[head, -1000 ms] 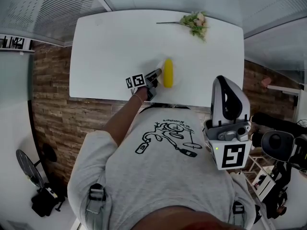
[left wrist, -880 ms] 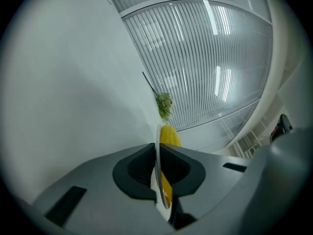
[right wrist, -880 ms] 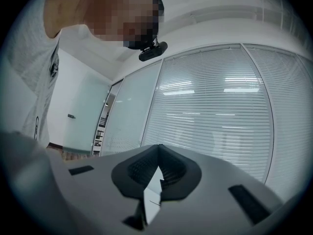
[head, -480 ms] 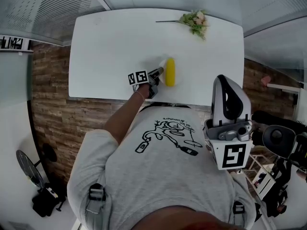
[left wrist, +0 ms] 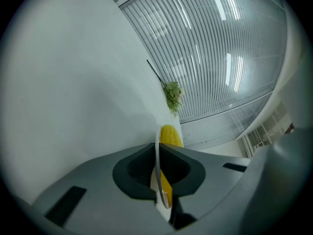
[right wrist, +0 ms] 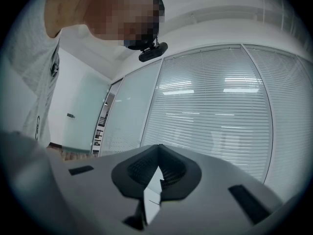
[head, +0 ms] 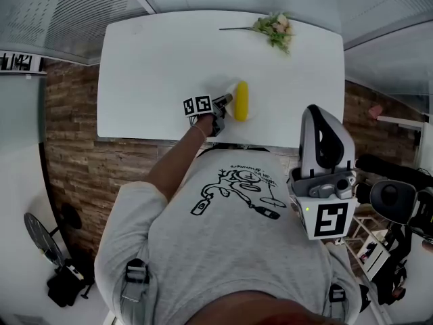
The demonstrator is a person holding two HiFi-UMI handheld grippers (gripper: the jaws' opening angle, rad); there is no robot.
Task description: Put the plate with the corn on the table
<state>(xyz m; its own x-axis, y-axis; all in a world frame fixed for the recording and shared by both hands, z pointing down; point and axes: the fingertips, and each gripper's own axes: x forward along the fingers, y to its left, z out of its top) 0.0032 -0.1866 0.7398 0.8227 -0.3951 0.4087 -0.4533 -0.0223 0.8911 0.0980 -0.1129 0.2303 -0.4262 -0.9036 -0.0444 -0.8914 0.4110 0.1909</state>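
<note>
Head view: a white table (head: 155, 66) fills the upper half. The left gripper (head: 222, 102) reaches over the table's near edge, around its middle. It holds a white plate (head: 229, 112) with a yellow corn (head: 241, 101) lying on it. Whether the plate rests on the table or hangs just above it cannot be told. Flowers (head: 274, 29) lie at the table's far edge, toward the right. The right gripper (head: 323, 137) is off the table, beside its near right corner, close to the person's side.

Left gripper view: the jaws pinch the plate's thin rim (left wrist: 157, 160), seen edge-on. The corn (left wrist: 169, 136) lies just beyond the jaws. The table (left wrist: 73, 82) spreads to the left, and the flowers (left wrist: 172, 94) sit farther along it.

Right gripper view: the right gripper (right wrist: 155, 180) has its jaws pressed together with nothing between them. It points away from the table at window blinds (right wrist: 220, 116).
</note>
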